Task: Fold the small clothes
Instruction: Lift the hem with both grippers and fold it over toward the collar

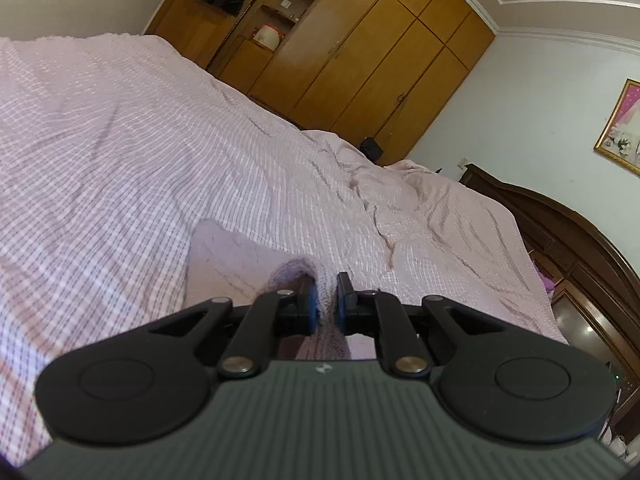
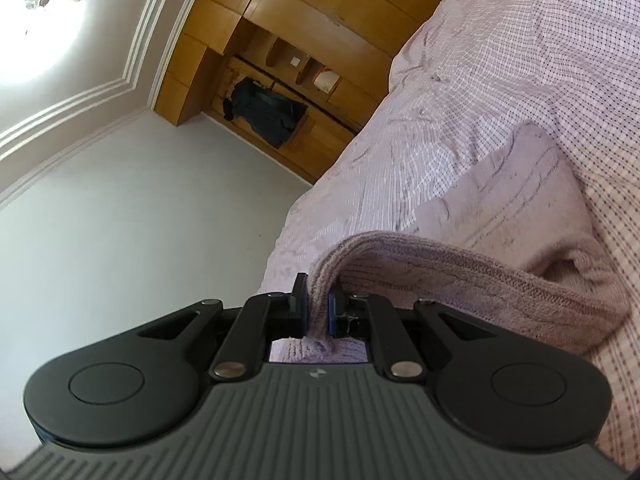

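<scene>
Knitted mauve garment [image 2: 500, 280], soft, light and floppy, hangs by its ribbed edge between the clenched fingers of left gripper [image 1: 325, 300] and right gripper [image 2: 318, 306], trailing ahead onto checked bedspread [image 1: 160, 140].

Right gripper [image 2: 318, 306] pinches the ribbed edge of a mauve knitted garment [image 2: 500, 240], draped right over the pink checked bedspread [image 2: 520, 60].

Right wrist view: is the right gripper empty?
No. The right gripper is shut on the ribbed edge of the pink knit garment, which lies on the checked bedspread.
</scene>
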